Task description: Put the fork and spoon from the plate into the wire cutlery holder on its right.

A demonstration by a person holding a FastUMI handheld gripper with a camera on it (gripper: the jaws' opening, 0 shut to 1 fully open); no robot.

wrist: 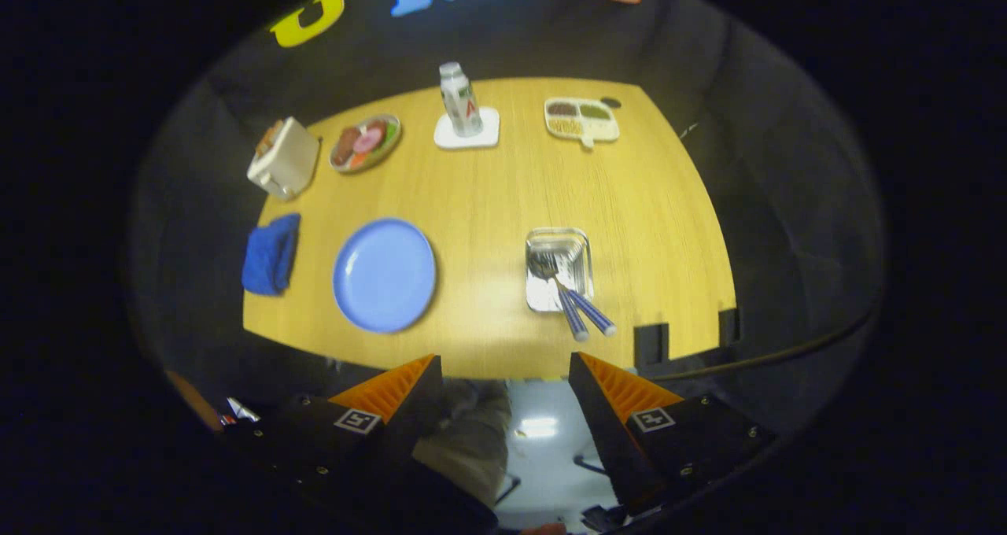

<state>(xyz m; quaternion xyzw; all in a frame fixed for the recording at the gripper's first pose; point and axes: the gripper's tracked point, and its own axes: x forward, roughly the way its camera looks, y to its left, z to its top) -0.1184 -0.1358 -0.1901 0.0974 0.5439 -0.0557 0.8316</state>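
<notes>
We see the claw point(505, 378) spread wide, released, w/ nothing between its fingers and touching nothing; it hangs over the near edge of the wooden table point(488, 197).

Beyond the fingers, a bit to the right, stands the wire cutlery holder point(558, 271). The fork point(557, 291) and spoon point(590, 311) are already in it, heads down inside, striped handles sticking out over the near rim toward the claw, side by side & nearly touching. The blue plate point(384, 275) lies left of the holder, well apart from it, bare on top.

Further left: a blue cloth point(270, 254) at the table edge. At the far side: a toaster point(284, 158), a dish of food point(364, 143), a bottle point(459, 99) on a white coaster point(467, 130), a divided tray point(581, 119).

Bottle label has a red mark; text too small to read.
</notes>
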